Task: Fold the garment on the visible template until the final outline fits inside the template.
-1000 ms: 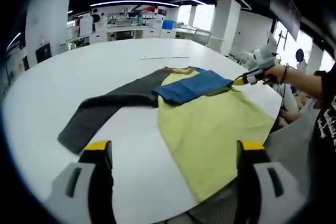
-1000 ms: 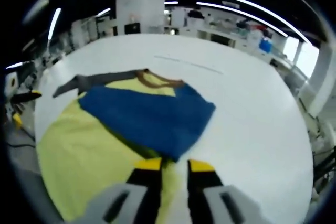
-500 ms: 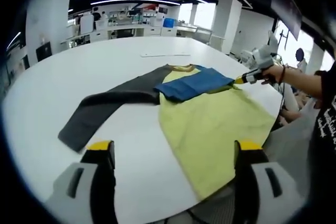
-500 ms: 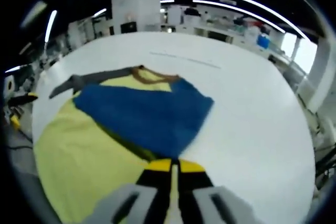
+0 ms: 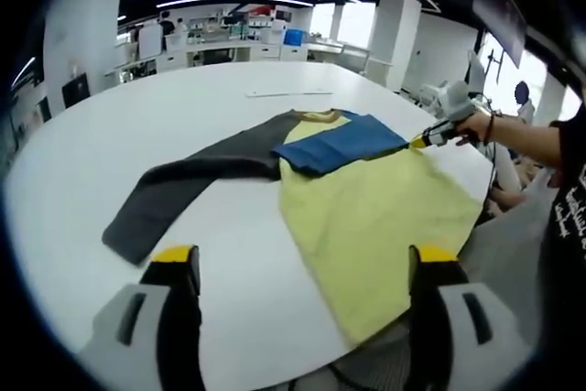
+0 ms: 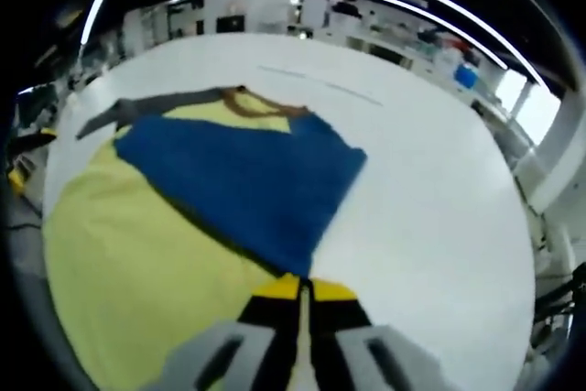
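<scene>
Right claw [image 6: 298, 292] pinched shut on shirt [image 5: 366, 208] edge, just below blue sleeve [image 6: 238, 180] tip. Left claw [image 5: 298, 267] wide, empty, shirt just ahead. Judged early: blue sleeve folded in; grey sleeve [image 5: 183, 185] beyond-left still spread. Shirt hem overhangs table [image 5: 110, 135] rim near left claw; open tabletop beyond. Template not discernible.

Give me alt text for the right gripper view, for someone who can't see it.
The right gripper, jaws closed together, pinches the garment at the edge where its blue sleeve lies folded over the yellow body. The garment is spread on a round white table, a dark grey sleeve stretching out at the far side.
</scene>
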Tool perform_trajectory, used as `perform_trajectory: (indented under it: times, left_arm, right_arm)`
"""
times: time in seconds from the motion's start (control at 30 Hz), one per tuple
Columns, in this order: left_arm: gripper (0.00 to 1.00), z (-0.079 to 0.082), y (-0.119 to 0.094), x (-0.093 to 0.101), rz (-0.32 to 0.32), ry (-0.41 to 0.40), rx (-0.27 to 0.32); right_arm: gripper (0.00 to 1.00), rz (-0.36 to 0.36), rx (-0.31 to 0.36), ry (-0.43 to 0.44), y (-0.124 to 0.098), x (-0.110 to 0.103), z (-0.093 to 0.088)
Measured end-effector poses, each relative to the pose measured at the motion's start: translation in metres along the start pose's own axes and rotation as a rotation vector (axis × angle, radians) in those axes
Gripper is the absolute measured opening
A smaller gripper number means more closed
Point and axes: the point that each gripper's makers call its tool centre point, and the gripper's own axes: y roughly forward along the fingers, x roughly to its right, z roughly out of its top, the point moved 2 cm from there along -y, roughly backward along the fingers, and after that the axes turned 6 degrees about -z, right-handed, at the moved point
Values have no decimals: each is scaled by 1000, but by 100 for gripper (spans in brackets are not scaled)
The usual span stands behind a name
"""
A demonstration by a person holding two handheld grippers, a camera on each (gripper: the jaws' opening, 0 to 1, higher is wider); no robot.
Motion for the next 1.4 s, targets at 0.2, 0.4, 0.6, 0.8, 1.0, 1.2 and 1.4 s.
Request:
perform_trajectory:
  times: [0.2,0.4,0.6,0.8,1.0,1.2,1.4]
  left_arm:
    - [94,-1,-2,-1,10,-1,-1]
    - [96,0,-3,-3,17,1,3]
    - [97,0,-5,-6,26,0,6]
    - [99,-1,-5,-9,32,-13,3]
    - [99,2,-6,-13,36,-21,10]
    - [99,5,-9,-23,59,-26,10]
    - [99,8,-17,-39,104,-58,30]
  right_arm:
    - [0,14,12,38,4,7,-1]
    - [0,25,14,99,4,11,-1]
    - [0,58,39,215,0,13,2]
    - [18,64,62,280,-7,16,8]
    - [51,100,109,329,-24,9,19]
    - [75,129,140,320,-31,13,27]
    - [90,161,182,297,-51,4,37]
